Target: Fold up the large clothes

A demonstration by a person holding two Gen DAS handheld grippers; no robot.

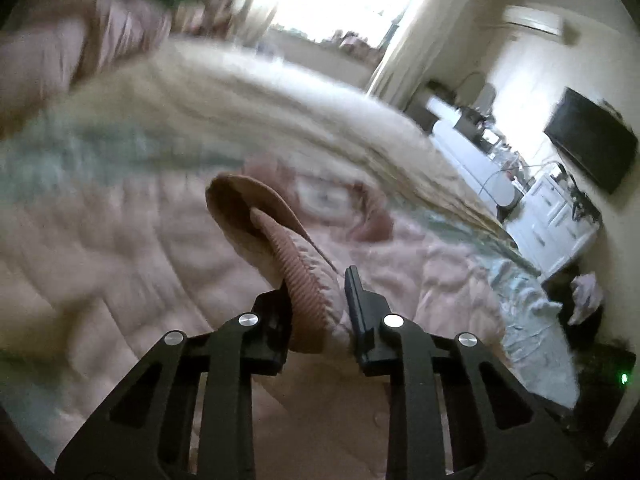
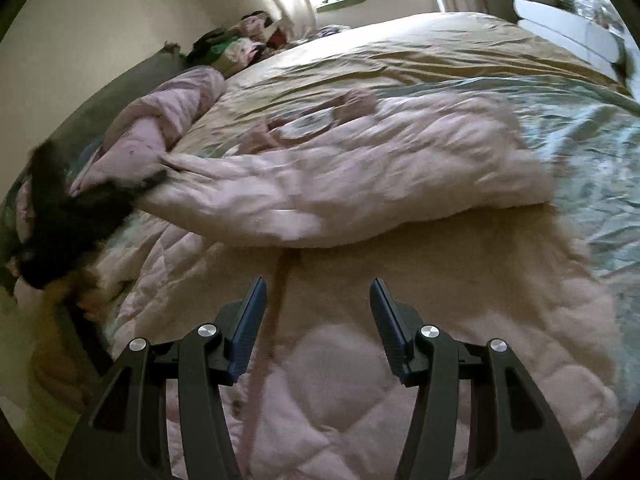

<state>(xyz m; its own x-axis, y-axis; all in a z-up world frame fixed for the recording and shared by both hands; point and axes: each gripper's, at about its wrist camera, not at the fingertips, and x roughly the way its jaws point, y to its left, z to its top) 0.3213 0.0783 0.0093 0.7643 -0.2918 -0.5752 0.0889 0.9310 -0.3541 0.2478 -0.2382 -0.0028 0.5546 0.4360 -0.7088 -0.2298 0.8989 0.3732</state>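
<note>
- Left tool [image 1: 318,300]: its black fingers are closed down on the ribbed pink cuff [image 1: 304,284] of a pale pink quilted padded jacket [image 1: 120,248]; the cuff's brownish lining curls upward beyond the fingertips.
- Right tool [image 2: 318,300]: its blue-padded fingers stand wide apart with nothing between them, poised over the jacket's [image 2: 340,360] quilted front panel; whether the tips touch the fabric cannot be told.
- The jacket lies spread across a bed with a tan sheet [image 2: 400,52]. In the right wrist view one sleeve [image 2: 320,188] is laid crosswise over the body, its folded edge running from left to right just beyond the right tool.
- The collar with a pale label [image 2: 308,126] lies beyond the sleeve, toward the middle of the bed.
- A crumpled grey-green patterned bed cover [image 2: 592,168] borders the jacket on the right; bare tan sheet extends beyond the collar.
- A bunched pink quilted bedding roll [image 2: 160,128] lies at the left edge of the bed, near the sleeve's end, where a blurred dark shape [image 2: 72,216] overlaps it.
- The left wrist view is heavily motion-blurred; past the bed's far edge stand white drawer units [image 1: 552,216] beneath a black wall-mounted screen [image 1: 592,140].
</note>
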